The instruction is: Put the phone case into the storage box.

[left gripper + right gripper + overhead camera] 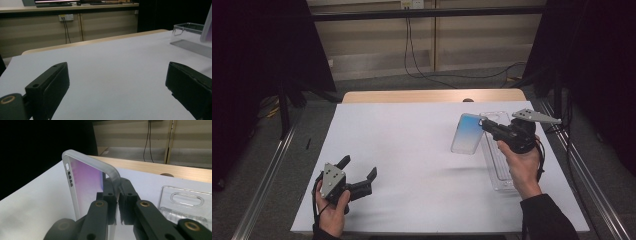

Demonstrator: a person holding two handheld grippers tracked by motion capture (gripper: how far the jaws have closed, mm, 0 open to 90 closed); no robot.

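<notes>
The phone case (467, 133), translucent with a blue-to-white tint, hangs above the right half of the bench (412, 150), lifted clear of its white surface. It is pinched by one long edge in the right gripper (490, 128), whose jaws are clamped tight on the rim, as the right gripper view (86, 182) shows. Just beside it, a clear plastic tray (499, 165) lies flat on the bench. The left gripper (359, 172) rests low near the front left corner, its jaws spread wide with nothing between them.

One phone case (467, 133); one clear tray (499, 165); two grippers.
</notes>
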